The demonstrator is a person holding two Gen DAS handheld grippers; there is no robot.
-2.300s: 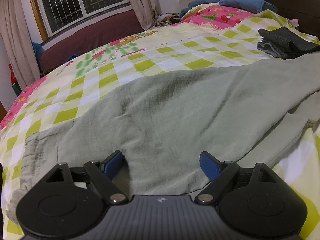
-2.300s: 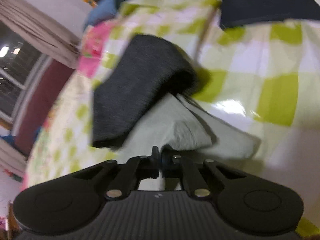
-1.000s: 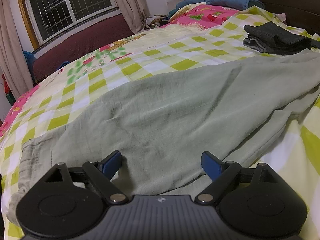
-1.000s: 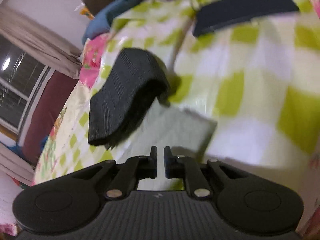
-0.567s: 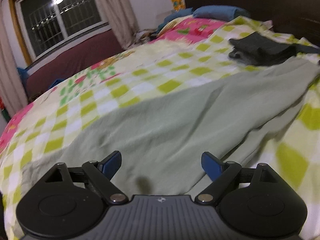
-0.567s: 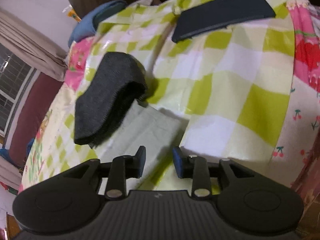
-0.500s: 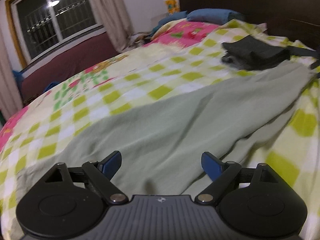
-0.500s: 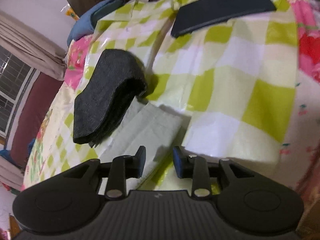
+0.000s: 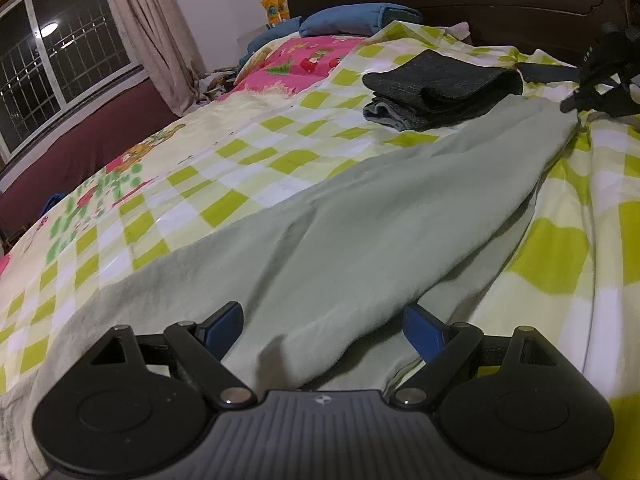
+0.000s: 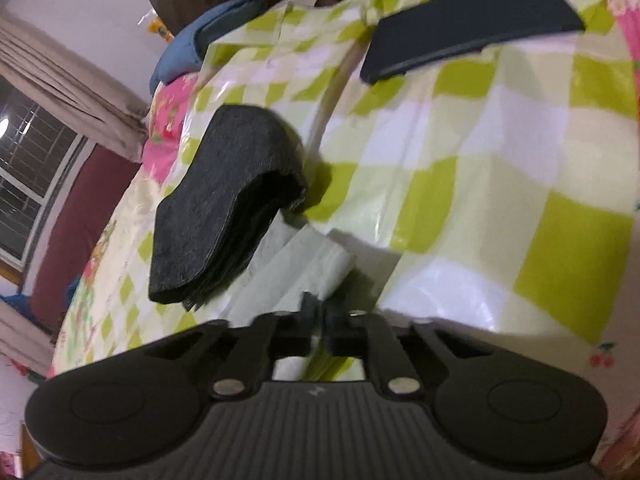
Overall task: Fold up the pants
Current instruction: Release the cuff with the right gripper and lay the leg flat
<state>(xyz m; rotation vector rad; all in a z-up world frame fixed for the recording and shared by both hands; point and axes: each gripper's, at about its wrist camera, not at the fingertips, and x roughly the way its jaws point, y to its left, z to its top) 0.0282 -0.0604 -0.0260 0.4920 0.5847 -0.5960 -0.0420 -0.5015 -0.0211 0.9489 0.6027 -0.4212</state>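
The pale green pants point(image 9: 360, 232) are lying stretched across the checked bedspread point(image 9: 224, 168), running from the waist end near the left gripper point(image 9: 322, 326) out to the leg cuffs at the far right, just beside a folded dark grey garment point(image 9: 440, 88). The left gripper's jaws are standing wide open w/ green cloth lying between and under the blue pads point(image 9: 224, 320) — nothing is being pinched there, so that end is sitting loose. The right gripper point(image 10: 318, 320) has just been closing and its jaws are now pressed nearly together on the cuff end of the pants point(image 10: 304, 264); cloth is running into the pinch, though how many layers are caught I can't tell — the frame is blurred. Risks, as I'm judging them: the right grip is sitting at the very edge of the cuff, so thin fabric could be slipping out once it's lifted, or only one leg's hem could be coming up, leaving the other behind and skewing the fold. The grey stack point(image 10: 228, 204) is touching or overlapping the cuff area, so dragging the leg could be pulling it askew. W/ the left side unheld, the waist could be sliding or bunching as the right end is carried over. A dark flat item point(image 10: 468, 20) near the headboard is lying well apart, prob. no issue.
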